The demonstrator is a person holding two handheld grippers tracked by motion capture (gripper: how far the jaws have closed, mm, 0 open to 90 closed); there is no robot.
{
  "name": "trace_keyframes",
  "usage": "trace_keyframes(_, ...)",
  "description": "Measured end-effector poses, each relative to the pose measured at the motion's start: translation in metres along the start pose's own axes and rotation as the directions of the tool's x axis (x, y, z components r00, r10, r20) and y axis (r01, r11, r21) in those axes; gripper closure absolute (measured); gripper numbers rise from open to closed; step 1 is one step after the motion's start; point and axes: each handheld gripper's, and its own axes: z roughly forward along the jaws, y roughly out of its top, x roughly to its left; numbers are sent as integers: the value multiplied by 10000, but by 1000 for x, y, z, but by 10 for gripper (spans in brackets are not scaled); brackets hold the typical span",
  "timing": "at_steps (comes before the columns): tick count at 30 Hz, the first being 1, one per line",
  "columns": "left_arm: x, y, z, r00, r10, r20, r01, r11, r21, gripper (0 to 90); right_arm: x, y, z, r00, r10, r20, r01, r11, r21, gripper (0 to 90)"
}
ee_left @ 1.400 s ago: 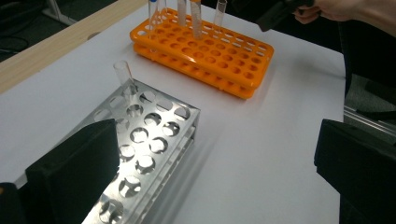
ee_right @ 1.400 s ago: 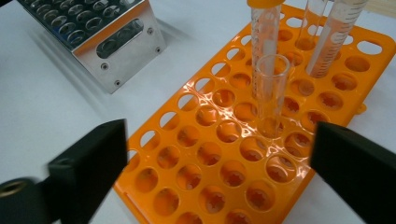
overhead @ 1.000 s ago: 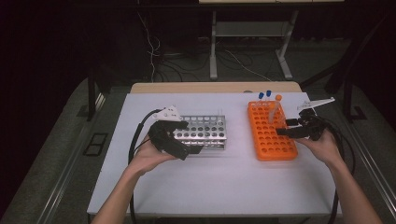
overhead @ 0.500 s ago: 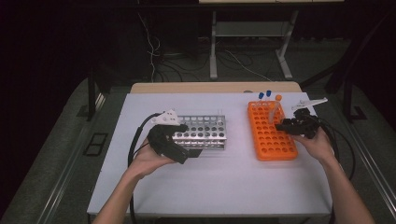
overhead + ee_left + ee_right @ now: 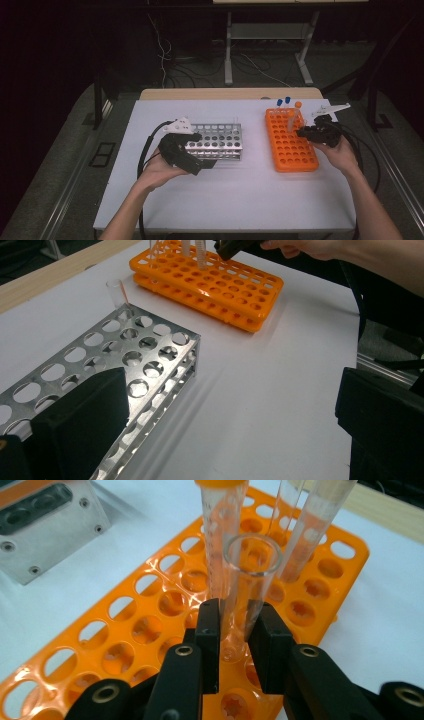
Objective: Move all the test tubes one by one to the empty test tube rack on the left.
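Gripping an open, uncapped glass test tube point(image 5: 248, 587) between its two black pads, the right claw point(image 5: 239, 630) had just been closing, and the tube now stood pinched upright between them. The tube rose above the pads, its round rim facing the camera, while its lower end sat over a hole of the orange tube rack point(image 5: 140, 625) directly beneath the claw. Just beyond the held tube, on the far side of the claw, an orange-capped graduated tube point(image 5: 216, 535) stood in the same rack, and two more clear tubes point(image 5: 310, 525) leaned beside it, a little farther off. In the high view the right claw point(image 5: 306, 132) reached in from the rack's outer side, the hand point(image 5: 340, 152) behind it, and two blue-capped tubes point(image 5: 283, 102) stood at the rack's far end.

The left claw point(image 5: 202, 159) rested at the near corner of the perforated metal tube rack point(image 5: 220, 140), well apart from the right claw across the white surface point(image 5: 240, 195). In the left gripper view its jaws stood wide apart, one dark jaw over the metal rack's near end and the other off over the bare surface, nothing between them. One short, empty glass tube point(image 5: 117, 292) stood at the metal rack's far corner, ahead of that claw.
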Motion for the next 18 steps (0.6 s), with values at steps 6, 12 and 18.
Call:
trace_keyframes(6,0,0,0,10000,-18,8,18,10000,11,0,7,12,-16,9995,-215,223,216,9997,-70,750)
trace_keyframes(12,1,0,-1,10000,-15,-25,16,10000,80,0,16,19,-34,9994,-327,135,329,9994,-146,750)
trace_keyframes(18,2,1,-1,10000,51,-2,-51,9999,125,0,35,25,-54,9976,-545,-434,535,9983,-252,750)
